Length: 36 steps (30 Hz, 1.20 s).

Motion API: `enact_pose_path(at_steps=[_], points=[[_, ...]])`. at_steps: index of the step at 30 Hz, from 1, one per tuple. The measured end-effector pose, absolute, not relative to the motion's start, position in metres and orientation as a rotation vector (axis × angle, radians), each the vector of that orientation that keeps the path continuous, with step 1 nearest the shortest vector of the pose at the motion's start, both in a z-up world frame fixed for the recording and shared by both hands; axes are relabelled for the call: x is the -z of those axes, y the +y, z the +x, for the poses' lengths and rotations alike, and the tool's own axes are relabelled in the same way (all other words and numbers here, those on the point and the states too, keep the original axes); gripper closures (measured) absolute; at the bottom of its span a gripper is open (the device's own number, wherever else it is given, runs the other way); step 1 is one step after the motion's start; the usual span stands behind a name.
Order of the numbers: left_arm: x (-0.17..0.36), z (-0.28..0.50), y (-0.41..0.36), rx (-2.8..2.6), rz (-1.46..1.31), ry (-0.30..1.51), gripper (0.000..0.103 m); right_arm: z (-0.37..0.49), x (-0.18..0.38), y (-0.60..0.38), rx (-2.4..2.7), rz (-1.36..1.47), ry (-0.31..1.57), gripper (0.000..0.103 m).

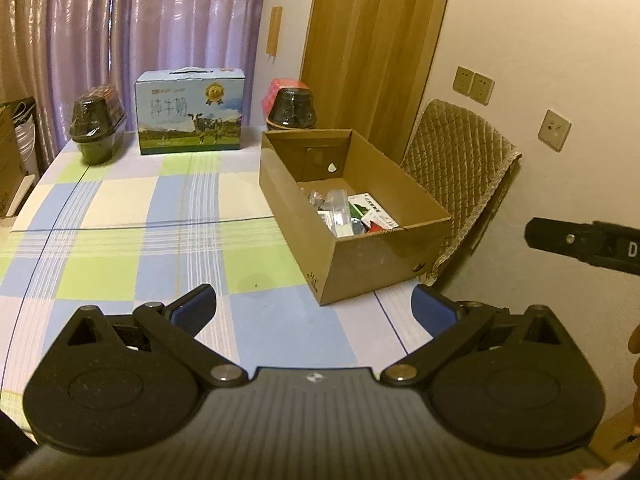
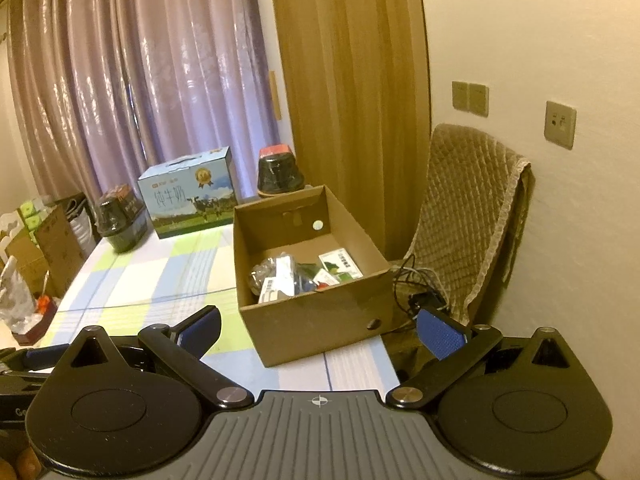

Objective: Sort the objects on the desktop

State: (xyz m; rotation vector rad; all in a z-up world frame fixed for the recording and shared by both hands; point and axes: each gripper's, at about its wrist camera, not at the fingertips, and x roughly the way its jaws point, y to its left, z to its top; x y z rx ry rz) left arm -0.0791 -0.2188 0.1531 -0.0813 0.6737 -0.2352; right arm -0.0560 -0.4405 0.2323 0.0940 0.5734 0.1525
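Open brown cardboard box (image 1: 376, 248) — right side of the checked-cloth surface (image 1: 120, 208), holding small packets and cartons (image 1: 352, 212). Left claw (image 1: 314, 312) and right claw (image 2: 320, 332): both released, empty, short of the box. Judged nearly sorted; approach any remaining piece from above, clear of the box walls.

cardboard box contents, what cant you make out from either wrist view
- Items in the cardboard box: piled on each other in both views; the near wall hides the lower ones.
- Print on the green-and-white packet: too small and blurred.
- Right gripper in the left wrist view: cut off by the right edge.
- Chair seat: hidden behind the box and table.
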Motion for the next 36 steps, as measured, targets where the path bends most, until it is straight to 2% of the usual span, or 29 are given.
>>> enact_pose_path(at_steps=[25, 36], points=[[-0.131, -0.075, -0.221, 0.206, -0.104, 0.743, 0.001, -0.062, -0.203, -0.436, -0.15, 0.066, 0.658, 0.002], [-0.134, -0.081, -0.22, 0.211, -0.101, 0.691, 0.001, -0.062, -0.202, -0.435, -0.152, 0.073, 0.658, 0.002]])
